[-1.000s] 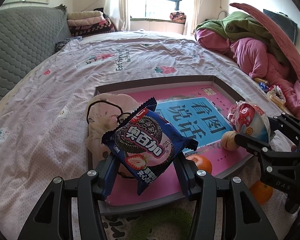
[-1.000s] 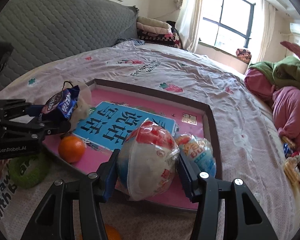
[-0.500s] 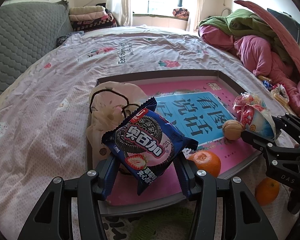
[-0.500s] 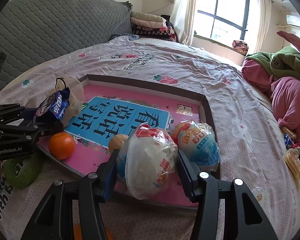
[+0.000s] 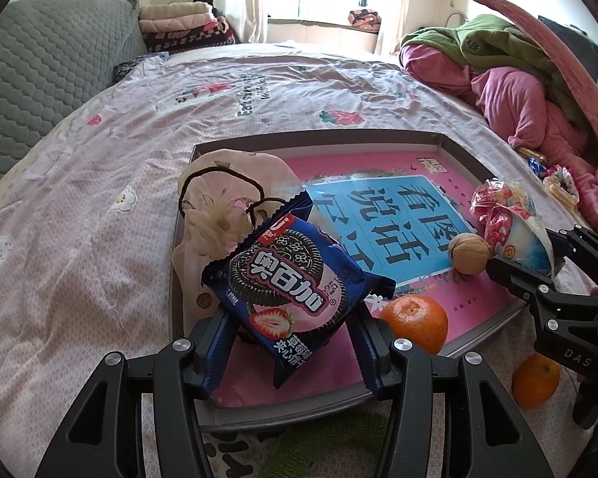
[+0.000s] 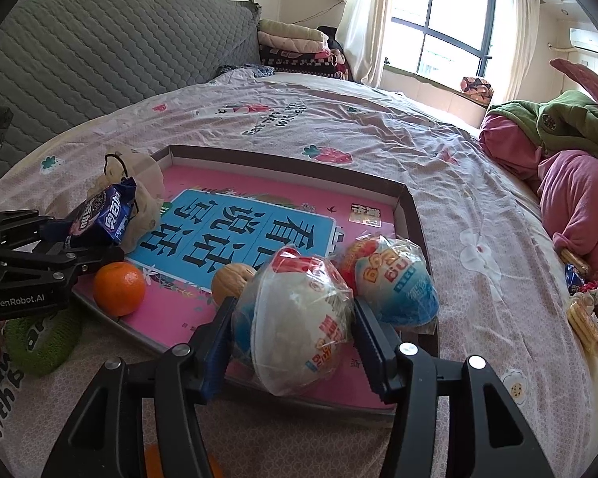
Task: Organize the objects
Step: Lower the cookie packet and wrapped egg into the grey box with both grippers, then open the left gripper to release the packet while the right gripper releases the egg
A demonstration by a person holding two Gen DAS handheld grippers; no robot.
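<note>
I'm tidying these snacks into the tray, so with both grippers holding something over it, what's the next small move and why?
Probably let the right hand-held gripper finish opening. Its jaws have just been opening around the wrapped snack bowl, which already sits over the tray beside its twin. The left hand-held gripper can hold the cookie packet meanwhile.

left tool point(image 5: 291, 342) clamped shut; right tool point(image 6: 295, 338) jaws just opening

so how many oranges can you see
2: one orange sits inside the tray at its near edge; a second orange lies outside on the bedsheet. Others may be hidden.
</note>
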